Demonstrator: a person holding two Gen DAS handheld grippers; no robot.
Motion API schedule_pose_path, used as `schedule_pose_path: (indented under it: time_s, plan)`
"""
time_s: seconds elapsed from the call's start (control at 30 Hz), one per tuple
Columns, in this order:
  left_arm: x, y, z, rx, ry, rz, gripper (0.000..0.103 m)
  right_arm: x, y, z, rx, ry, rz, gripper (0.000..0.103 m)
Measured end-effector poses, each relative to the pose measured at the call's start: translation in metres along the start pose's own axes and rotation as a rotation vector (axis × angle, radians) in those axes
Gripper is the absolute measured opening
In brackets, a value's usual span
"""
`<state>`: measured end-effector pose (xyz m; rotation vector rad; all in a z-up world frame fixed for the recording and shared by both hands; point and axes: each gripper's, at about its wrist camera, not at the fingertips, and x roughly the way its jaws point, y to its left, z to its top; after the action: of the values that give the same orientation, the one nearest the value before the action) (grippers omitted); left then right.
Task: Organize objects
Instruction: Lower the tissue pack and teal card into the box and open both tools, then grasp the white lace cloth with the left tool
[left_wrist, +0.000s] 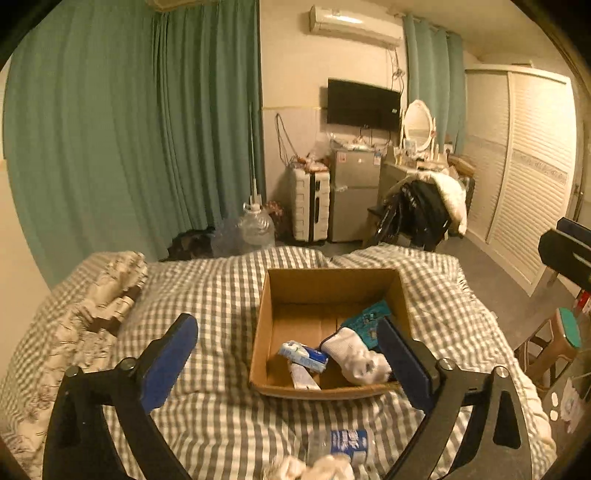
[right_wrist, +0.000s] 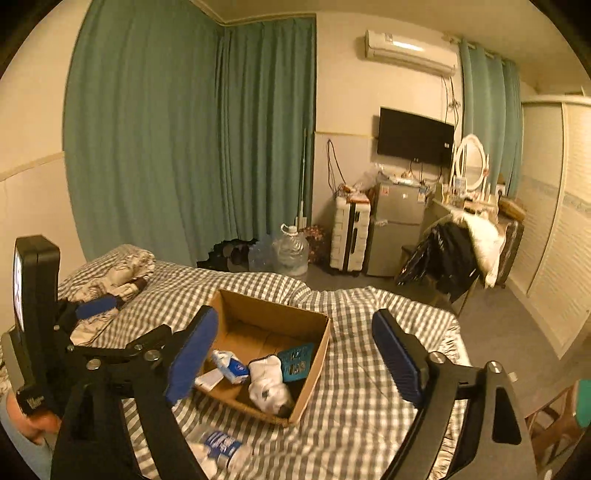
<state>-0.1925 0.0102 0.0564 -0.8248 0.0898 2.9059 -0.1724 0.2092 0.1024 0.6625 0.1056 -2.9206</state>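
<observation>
1. My left gripper (left_wrist: 288, 354) hangs above the checked bedspread (left_wrist: 207, 295), its blue-padded fingers spread wide with nothing between them.
2. My right gripper (right_wrist: 295, 350) is likewise splayed and empty-handed, held over the same bed.
3. From the left wrist camera, the cardboard box (left_wrist: 321, 284) sits on the bed at about 12 o'clock from my fingertips, open at the top.
4. Inside it, towards the near wall, lie a white sock (left_wrist: 354, 358), a small blue-and-white packet (left_wrist: 303, 355), a white tube (left_wrist: 304, 376) beneath the packet, and a teal packet (left_wrist: 365, 317) tilted against the right wall at about 1 o'clock.
5. A plastic bottle with a blue label (left_wrist: 347, 443) lies on its side on the bedspread at 6 o'clock, outside the box and just beside some crumpled white cloth (left_wrist: 314, 469).
6. From the right wrist camera, the box sits at about 11 o'clock, partly behind my left-side finger, and the bottle lies at 7 o'clock.
7. My left gripper appears at 9 o'clock in that view, over a patterned pillow (right_wrist: 118, 273).
</observation>
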Motion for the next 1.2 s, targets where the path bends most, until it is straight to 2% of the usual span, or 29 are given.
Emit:
schedule_pose_path:
  time_s: [0.2, 0.37, 0.5, 0.7, 0.8, 0.87, 1.0, 1.2]
  plan:
    - [-0.06, -0.003, -0.012, 0.018, -0.028, -0.015, 0.102, -0.066, 0.016, -0.007, -0.043, -0.008, -0.038, 0.093]
    - [-0.092, -0.001, -0.037, 0.002, -0.046, -0.019, 0.103, -0.093, 0.021, -0.032, -0.044, 0.016, -0.07, 0.094]
    - [-0.103, -0.003, -0.061, -0.002, -0.045, 0.011, 0.103, -0.1, 0.026, -0.056, -0.036, 0.037, -0.08, 0.094]
    - [-0.089, -0.008, -0.104, -0.022, 0.006, 0.059, 0.103, -0.085, 0.034, -0.105, -0.034, 0.095, -0.063, 0.094]
    - [-0.077, -0.005, -0.128, -0.042, 0.028, 0.105, 0.103, -0.063, 0.036, -0.136, -0.029, 0.156, -0.053, 0.094]
    - [-0.064, -0.003, -0.142, -0.057, 0.076, 0.106, 0.103, -0.051, 0.038, -0.151, -0.028, 0.203, -0.031, 0.094]
    - [-0.048, -0.002, -0.156, -0.051, 0.128, 0.124, 0.103, -0.036, 0.043, -0.166, -0.059, 0.231, -0.034, 0.094]
    - [-0.034, -0.007, -0.17, -0.05, 0.17, 0.102, 0.103, -0.022, 0.04, -0.177, -0.05, 0.259, -0.048, 0.094]
